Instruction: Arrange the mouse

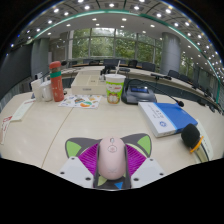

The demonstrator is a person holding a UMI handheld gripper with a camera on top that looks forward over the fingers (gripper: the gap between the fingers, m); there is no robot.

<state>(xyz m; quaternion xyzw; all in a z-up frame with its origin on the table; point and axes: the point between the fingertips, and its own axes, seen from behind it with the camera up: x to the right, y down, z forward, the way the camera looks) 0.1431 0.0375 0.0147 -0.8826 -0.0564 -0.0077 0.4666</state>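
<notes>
A pale pink computer mouse (111,157) sits between my two fingers, its nose pointing away from me. My gripper (111,160) is shut on it: the magenta pads (90,158) press against both of its sides. The mouse is held just above the light wooden table (70,125). Its rear end is hidden below the fingers.
A blue mouse mat on a white book (168,117) lies ahead to the right, with a dark object (191,136) beside it. A red bottle (56,82), white boxes (40,90), papers (85,101), a green cup (114,90) and a grey case (137,92) stand farther back.
</notes>
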